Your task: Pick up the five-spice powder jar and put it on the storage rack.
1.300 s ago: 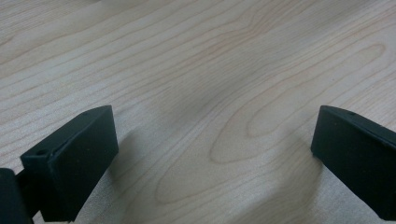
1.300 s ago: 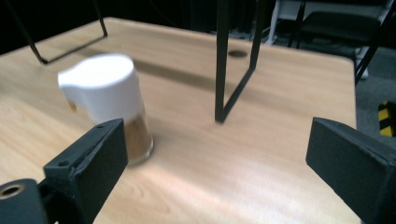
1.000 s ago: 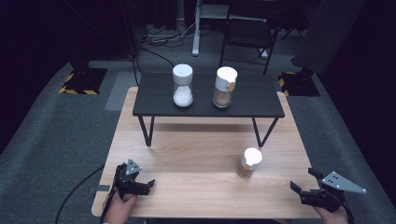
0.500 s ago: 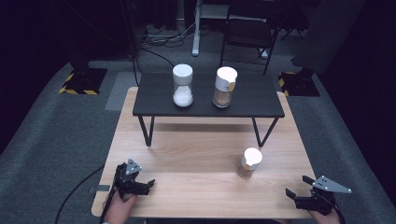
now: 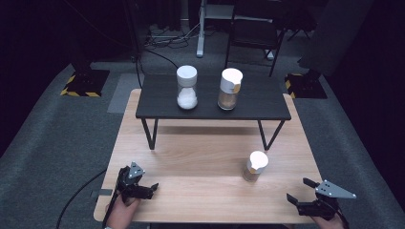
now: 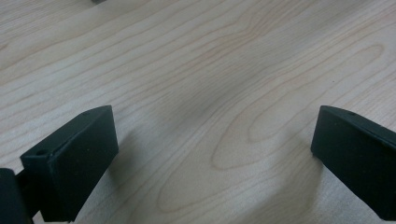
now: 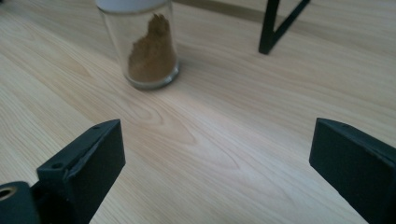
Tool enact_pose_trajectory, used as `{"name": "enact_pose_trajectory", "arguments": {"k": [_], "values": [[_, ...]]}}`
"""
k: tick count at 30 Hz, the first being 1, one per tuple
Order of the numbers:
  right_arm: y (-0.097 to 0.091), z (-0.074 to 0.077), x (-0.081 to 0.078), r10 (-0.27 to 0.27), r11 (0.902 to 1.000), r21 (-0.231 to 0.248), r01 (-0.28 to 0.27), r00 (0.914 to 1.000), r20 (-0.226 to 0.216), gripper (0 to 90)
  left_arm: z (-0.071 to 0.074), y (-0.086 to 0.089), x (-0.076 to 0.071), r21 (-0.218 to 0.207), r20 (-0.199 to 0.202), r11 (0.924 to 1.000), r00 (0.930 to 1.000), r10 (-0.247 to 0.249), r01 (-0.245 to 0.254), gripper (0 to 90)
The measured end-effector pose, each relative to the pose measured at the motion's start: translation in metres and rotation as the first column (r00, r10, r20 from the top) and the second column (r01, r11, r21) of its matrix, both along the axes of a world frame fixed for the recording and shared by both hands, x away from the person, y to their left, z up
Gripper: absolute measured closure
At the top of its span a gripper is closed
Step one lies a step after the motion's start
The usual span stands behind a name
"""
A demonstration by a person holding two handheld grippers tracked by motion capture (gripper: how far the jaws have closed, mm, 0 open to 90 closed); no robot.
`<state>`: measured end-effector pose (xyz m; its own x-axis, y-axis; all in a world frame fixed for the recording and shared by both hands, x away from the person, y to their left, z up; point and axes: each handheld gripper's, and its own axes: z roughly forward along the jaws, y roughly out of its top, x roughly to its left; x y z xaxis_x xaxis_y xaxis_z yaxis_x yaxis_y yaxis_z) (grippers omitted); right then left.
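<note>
Right gripper, lower right of the high view, jaws spread with nothing between them; they have just been opening a little further. Its own view shows both black jaws wide apart over bare wood, the jar ahead at upper left, standing upright and well apart from the jaws. In the high view the jar, white-capped and part-filled with brown powder, stands on the table at lower right of centre, near the right gripper. Left gripper, lower left of the high view, jaws likewise spread over bare wood and holding nothing.

Judged step: approach to the jar. To do it well, the right gripper should swing toward the upper left of its own view until the jar is centred between the jaws, stay level, and close on the glass body below the cap, since a high or off-centre grip could tip it.

Surface: pale wood-grain table. A low black shelf stands on its far half and carries a jar of white grains and a taller jar of brown grains. Room: dark, grey carpet, cables and stand bases at the top of the frame.
</note>
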<state>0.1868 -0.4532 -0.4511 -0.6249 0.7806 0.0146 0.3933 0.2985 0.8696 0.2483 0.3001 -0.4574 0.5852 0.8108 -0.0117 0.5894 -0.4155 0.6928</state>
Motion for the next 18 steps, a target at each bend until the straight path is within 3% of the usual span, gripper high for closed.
{"name": "enact_pose_trajectory", "arguments": {"k": [3, 9, 18], "values": [[0.005, 0.001, 0.004, 0.028, 0.9994, 0.022, -0.028, 0.9995, 0.011, 3.1, 0.000, 0.000, 0.000, 0.000, 0.002, 1.0000, 1.0000, -0.004, 0.004, 0.5], [0.018, 0.004, 0.017, 0.075, 0.9970, 0.017, -0.075, 0.9969, 0.024, 3.0, 0.000, 0.000, 0.000, -0.001, 0.003, 1.0000, 1.0000, -0.005, 0.005, 0.5], [0.034, 0.002, 0.042, 0.117, 0.9922, 0.041, -0.117, 0.9930, 0.016, 2.6, 0.000, 0.000, 0.000, 0.001, 0.003, 1.0000, 1.0000, -0.005, 0.005, 0.5]]}}
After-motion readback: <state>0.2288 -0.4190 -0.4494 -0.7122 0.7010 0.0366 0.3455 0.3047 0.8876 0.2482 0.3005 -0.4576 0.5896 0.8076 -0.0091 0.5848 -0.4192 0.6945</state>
